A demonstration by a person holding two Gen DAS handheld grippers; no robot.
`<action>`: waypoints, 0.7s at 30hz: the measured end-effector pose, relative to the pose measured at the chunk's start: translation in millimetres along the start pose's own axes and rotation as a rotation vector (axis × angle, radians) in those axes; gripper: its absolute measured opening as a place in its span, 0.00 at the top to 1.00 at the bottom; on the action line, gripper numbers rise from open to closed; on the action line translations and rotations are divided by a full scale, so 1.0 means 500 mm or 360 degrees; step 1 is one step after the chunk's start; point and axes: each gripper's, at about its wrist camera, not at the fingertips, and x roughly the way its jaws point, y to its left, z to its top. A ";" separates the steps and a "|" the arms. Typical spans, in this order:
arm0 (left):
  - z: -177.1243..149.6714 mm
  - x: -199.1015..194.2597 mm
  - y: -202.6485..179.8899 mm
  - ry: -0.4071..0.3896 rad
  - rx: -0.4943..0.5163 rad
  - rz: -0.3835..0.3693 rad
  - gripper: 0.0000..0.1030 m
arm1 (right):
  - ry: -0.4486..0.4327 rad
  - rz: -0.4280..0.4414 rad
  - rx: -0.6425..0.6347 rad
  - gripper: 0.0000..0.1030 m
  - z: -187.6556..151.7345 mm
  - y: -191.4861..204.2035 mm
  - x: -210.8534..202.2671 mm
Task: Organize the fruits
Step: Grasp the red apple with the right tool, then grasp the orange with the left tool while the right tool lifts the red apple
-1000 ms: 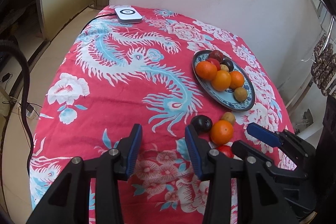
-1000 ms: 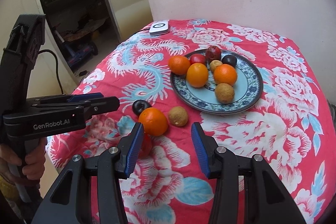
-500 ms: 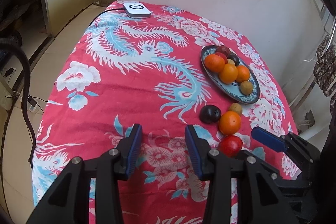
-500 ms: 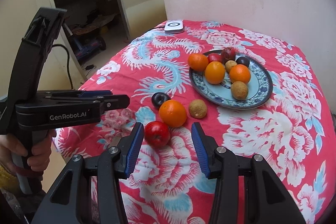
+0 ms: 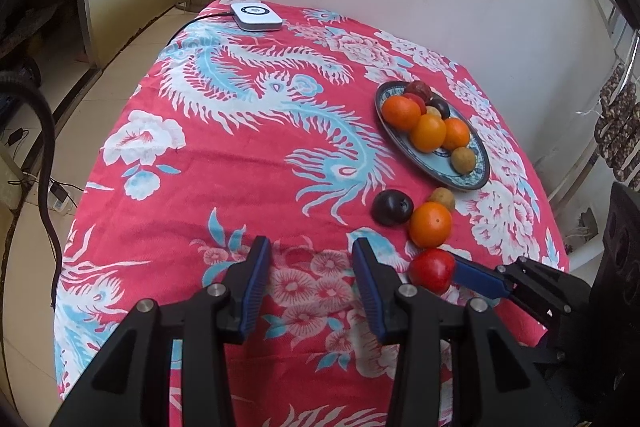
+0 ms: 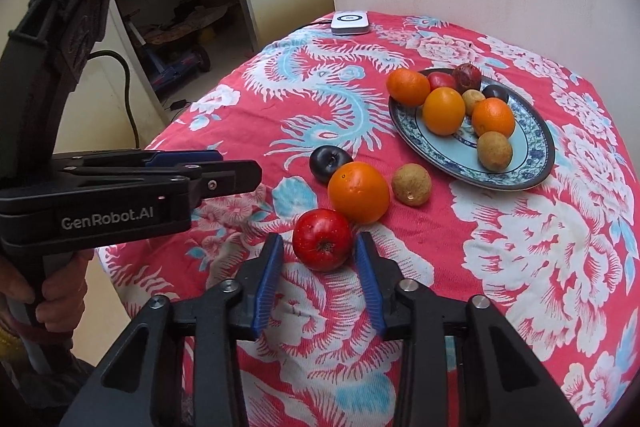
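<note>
seven fruits lie on the plate; four wait on the cloth at its 8 o'clock. right gripper – jaws closing around the red fruit, not yet clamped. left gripper – jaws apart, empty.

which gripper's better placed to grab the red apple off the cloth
Right. The right gripper already has the red apple between its closing jaws. The left gripper is aimed at bare tablecloth, with the apple off to its side.
</note>
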 end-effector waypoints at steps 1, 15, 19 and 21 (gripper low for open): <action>-0.001 0.000 -0.001 0.0001 0.0003 -0.0001 0.57 | -0.0001 -0.0001 0.0003 0.70 0.000 -0.001 0.000; 0.002 -0.014 -0.029 -0.0005 0.0012 -0.0043 0.57 | -0.0136 -0.0079 0.0106 0.70 0.007 -0.052 -0.057; 0.003 -0.014 -0.036 0.0011 -0.0009 -0.0089 0.57 | -0.0160 -0.0112 0.0143 0.70 0.005 -0.072 -0.072; 0.003 -0.014 -0.041 0.0016 -0.0008 -0.0103 0.57 | -0.0166 -0.0123 0.0157 0.70 0.002 -0.081 -0.077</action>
